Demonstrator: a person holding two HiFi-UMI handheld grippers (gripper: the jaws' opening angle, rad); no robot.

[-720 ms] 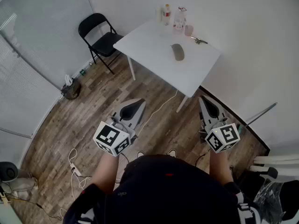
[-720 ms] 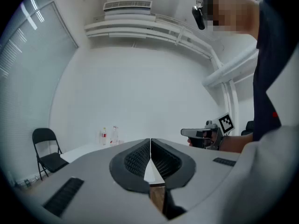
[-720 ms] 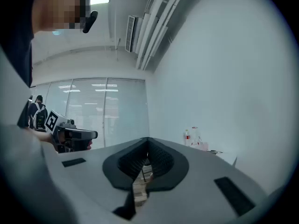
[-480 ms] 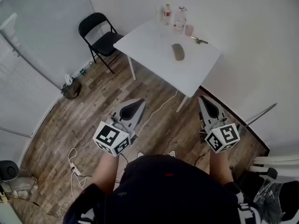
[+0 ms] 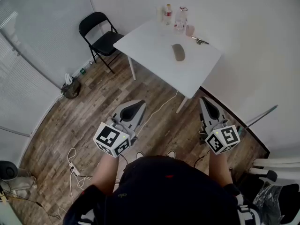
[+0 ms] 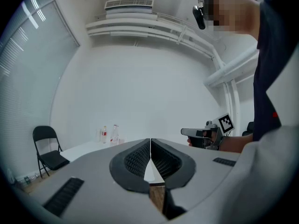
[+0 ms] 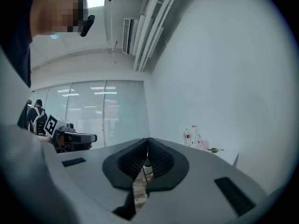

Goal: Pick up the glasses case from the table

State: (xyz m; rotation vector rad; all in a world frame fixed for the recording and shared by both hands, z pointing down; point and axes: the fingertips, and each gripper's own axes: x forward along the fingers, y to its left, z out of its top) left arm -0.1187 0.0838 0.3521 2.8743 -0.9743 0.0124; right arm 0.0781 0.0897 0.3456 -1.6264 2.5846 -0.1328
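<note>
A grey oval glasses case (image 5: 178, 52) lies near the middle of the white table (image 5: 154, 48) in the head view, far ahead of both grippers. My left gripper (image 5: 140, 104) is held level over the wooden floor, well short of the table, its jaws shut with nothing between them. My right gripper (image 5: 203, 100) hangs level near the table's near corner, jaws also shut and empty. In the left gripper view the jaw tips (image 6: 150, 140) meet. In the right gripper view the tips (image 7: 148, 140) meet too. The case is not visible in either gripper view.
Two bottles (image 5: 167, 14) and a pink cup (image 5: 189, 30) stand at the table's far edge, with a small metal object (image 5: 200, 40) beside them. A black folding chair (image 5: 99, 36) stands left of the table. Cables (image 5: 75, 170) and a power strip lie on the floor at left.
</note>
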